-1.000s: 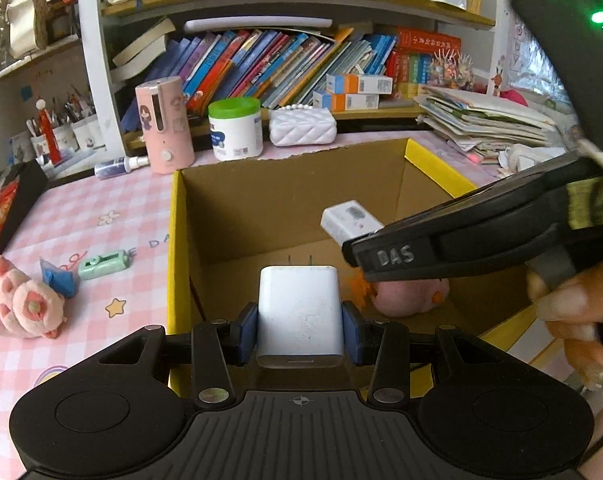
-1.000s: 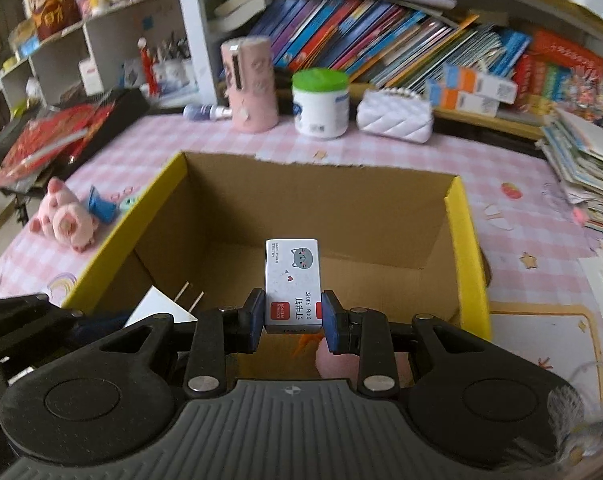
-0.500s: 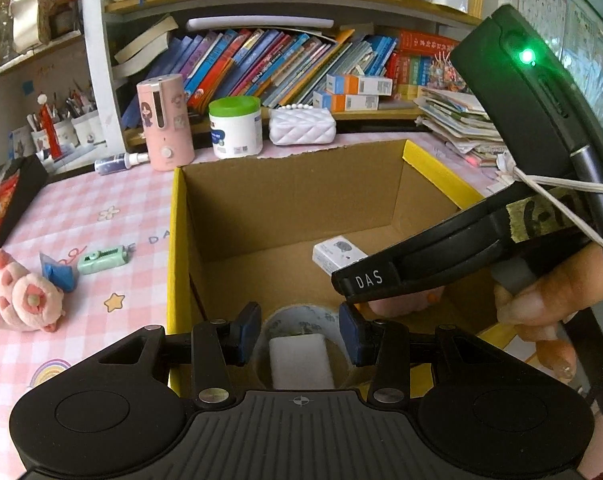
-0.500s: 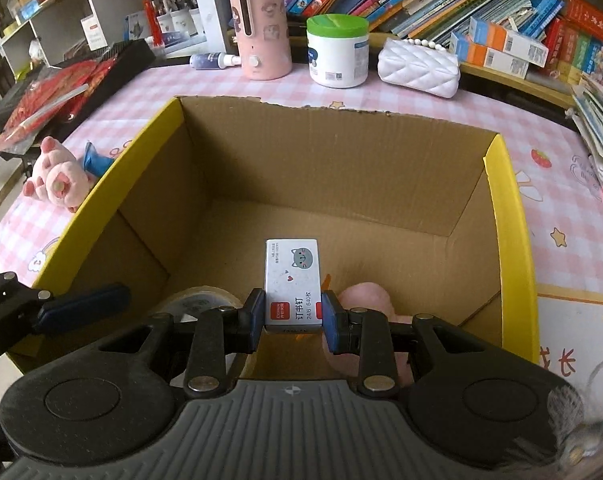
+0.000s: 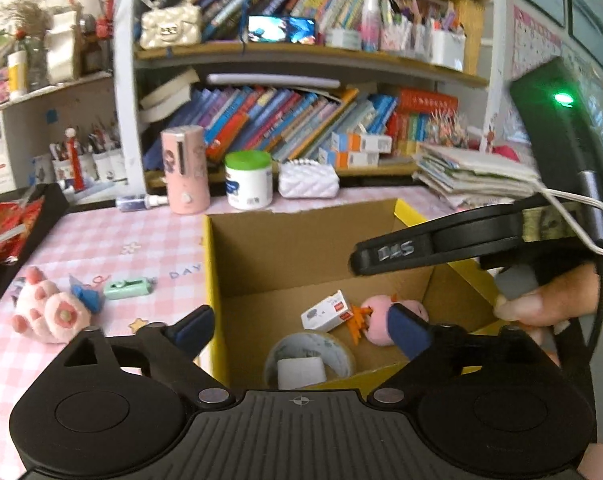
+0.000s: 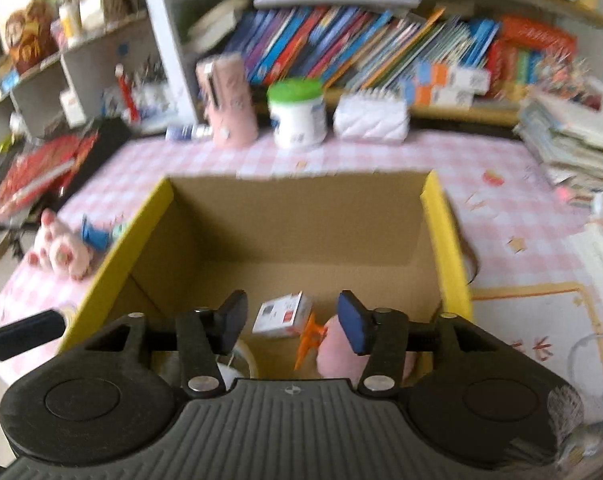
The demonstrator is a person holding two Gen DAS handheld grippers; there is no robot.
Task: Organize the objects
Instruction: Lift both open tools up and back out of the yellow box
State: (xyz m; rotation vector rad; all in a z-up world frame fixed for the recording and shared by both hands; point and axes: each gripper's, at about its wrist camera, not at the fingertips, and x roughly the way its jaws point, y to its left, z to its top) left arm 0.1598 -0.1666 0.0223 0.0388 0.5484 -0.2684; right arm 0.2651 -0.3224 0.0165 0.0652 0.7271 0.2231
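Note:
A yellow-rimmed cardboard box [image 5: 301,240] [image 6: 301,224] stands on the pink checked table. On its floor lie a small white staple box [image 5: 325,315] [image 6: 282,315], a pink plush toy [image 5: 377,320] [image 6: 341,350], a tape roll [image 5: 309,350] and, inside that roll, a white charger [image 5: 301,372]. My left gripper [image 5: 299,326] hovers above the box's near edge, jaws opening wide with nothing between them. My right gripper [image 6: 291,318] hangs over the box, jaws opening, the staple box lying free below them. A finger of the right gripper crosses the left wrist view, with a person's hand [image 5: 549,300] on its handle.
Left of the box lie a pink plush pig [image 5: 47,312] [image 6: 59,250], a blue item [image 5: 86,296] and a green correction tape [image 5: 127,287]. A pink cylinder [image 5: 183,170], a green-lidded jar [image 5: 248,179] and a white quilted pouch [image 5: 307,178] stand behind the box, under bookshelves. Stacked papers [image 5: 473,176] sit at the right.
Both grippers let go: the charger dropped into the tape roll, and the staple box dropped to the box floor. Both sets of jaws have spread and both grippers have risen and pulled back.

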